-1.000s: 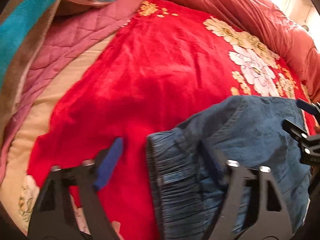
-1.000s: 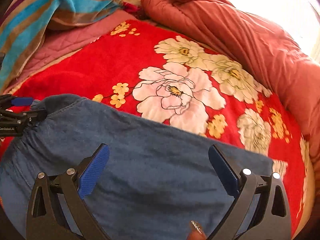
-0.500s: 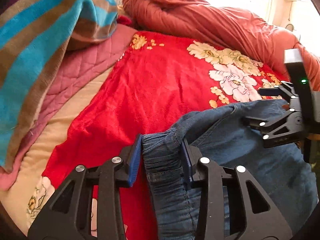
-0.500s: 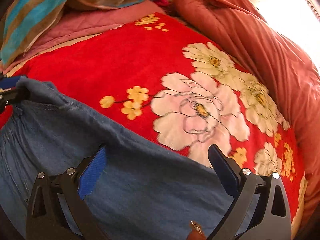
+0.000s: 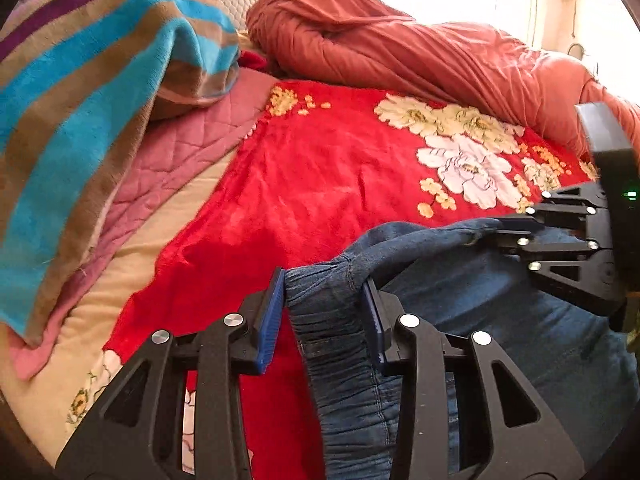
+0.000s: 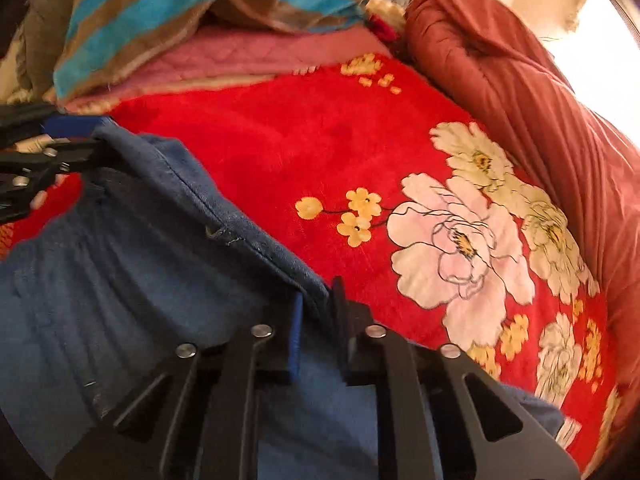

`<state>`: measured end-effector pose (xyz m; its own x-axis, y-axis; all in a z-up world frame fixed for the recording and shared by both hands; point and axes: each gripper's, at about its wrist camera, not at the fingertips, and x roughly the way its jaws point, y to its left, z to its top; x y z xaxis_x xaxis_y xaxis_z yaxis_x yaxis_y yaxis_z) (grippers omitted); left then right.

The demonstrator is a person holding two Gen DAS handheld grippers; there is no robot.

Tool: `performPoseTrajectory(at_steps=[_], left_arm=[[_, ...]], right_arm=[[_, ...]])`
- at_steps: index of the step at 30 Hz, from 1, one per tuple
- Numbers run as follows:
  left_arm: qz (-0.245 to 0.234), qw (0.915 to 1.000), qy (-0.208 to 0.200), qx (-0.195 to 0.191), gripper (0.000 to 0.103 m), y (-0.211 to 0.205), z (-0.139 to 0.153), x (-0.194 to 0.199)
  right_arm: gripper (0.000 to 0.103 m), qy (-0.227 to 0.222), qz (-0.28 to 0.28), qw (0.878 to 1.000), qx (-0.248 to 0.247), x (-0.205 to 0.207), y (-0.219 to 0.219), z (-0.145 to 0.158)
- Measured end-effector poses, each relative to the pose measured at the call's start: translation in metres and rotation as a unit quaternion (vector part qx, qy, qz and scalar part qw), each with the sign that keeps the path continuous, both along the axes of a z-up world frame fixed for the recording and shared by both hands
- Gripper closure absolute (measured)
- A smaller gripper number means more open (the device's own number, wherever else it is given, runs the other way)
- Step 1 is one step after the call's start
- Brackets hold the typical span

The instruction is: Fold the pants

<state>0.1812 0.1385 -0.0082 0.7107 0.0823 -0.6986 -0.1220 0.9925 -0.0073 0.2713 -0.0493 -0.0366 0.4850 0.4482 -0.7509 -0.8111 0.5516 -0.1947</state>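
Gripping the pants (image 5: 500, 320) at two points, both tools were clamped on denim. Left tool (image 5: 325, 312) had its blue pads (image 5: 270, 320) pressed against the gathered elastic waistband, bunched cloth filling the gap between them. Right tool (image 6: 316, 332) was closed on the folded, stitched edge of the pants, with a thin strip of fabric pinched between its pads; that view was slightly blurred.

In the left wrist view the right tool showed at the right edge, biting the upper rim of the denim, a green light on its body. In the right wrist view the left tool showed at the left edge, holding the far corner of the pants.

Pants lay on the bed, over the near part of a red blanket (image 5: 320, 184) printed with white and yellow flowers, their top edge lifted between the two grips. Striped towel (image 5: 80, 100), blue, brown and purple, hung over the bed's left side above a pink quilt (image 5: 176, 160). Rust-red duvet (image 5: 400, 48) was bundled along the far edge of the bed. Bright light came in behind the duvet.
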Motion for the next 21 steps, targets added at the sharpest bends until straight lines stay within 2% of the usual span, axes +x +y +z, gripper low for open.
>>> performPoseTrajectory(at_steps=[5,14,21], left_arm=[[-0.010,0.9997,-0.021,0.013,0.075,-0.008,0.007,-0.017],[-0.023,0.9979,-0.060,-0.001,0.075,-0.020,0.022,-0.063],[-0.040,0.9977,-0.053,-0.017,0.075,-0.023,0.026,-0.099]], right_arm=[[0.094,0.011,-0.018,0.997,0.070,-0.033,-0.032,0.021],[0.095,0.020,-0.023,0.989,0.148,-0.102,-0.074,0.046],[0.095,0.022,0.007,0.987,0.156,-0.167,-0.089,0.052]])
